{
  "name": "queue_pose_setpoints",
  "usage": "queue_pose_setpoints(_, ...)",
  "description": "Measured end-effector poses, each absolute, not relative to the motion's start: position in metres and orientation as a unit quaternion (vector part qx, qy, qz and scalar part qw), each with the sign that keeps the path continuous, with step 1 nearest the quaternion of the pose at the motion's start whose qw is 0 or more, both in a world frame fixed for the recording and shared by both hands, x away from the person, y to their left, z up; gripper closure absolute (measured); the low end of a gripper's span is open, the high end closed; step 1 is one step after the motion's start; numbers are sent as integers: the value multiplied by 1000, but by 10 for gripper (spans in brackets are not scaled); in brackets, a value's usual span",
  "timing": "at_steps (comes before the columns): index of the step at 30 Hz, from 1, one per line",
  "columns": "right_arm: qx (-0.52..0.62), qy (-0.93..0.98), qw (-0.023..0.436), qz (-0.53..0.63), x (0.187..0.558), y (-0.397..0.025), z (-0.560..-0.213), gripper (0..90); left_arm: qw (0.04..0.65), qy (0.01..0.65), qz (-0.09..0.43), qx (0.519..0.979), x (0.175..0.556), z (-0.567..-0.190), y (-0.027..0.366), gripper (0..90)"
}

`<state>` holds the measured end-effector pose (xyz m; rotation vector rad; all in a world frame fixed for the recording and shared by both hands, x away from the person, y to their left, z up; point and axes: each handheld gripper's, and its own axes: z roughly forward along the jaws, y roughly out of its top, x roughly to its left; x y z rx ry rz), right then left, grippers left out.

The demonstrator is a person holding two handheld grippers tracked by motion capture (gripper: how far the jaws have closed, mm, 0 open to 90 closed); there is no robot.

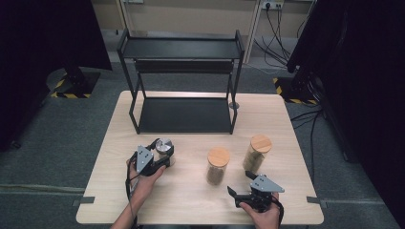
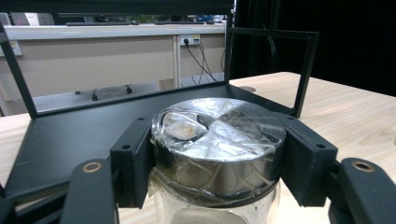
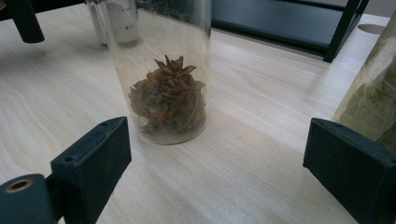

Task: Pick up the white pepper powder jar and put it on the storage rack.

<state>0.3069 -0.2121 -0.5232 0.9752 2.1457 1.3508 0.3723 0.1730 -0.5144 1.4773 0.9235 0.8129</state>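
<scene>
The metal-lidded glass jar [image 2: 217,154] stands toward the table's left edge, just before the black shelf rack [image 1: 184,81]. It is gripped at its smooth steel lid, film-wrapped, by the left gripper [image 1: 160,157], jaws closed on both sides. Glass is judged rigid, slippery and breakable; the lid rim seems the firmest hold. The right gripper [image 1: 239,194] is held wide apart near the front edge, facing the star anise jar [image 3: 168,93].

three jars [image 1: 218,165], one black rack [image 1: 184,81]
</scene>
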Motion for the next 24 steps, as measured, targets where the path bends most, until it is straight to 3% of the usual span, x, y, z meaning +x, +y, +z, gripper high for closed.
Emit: queue_pose_setpoints(24, 350, 773, 210, 485, 307, -212, -523, 77, 566, 408, 381, 606, 392, -491, 182, 349)
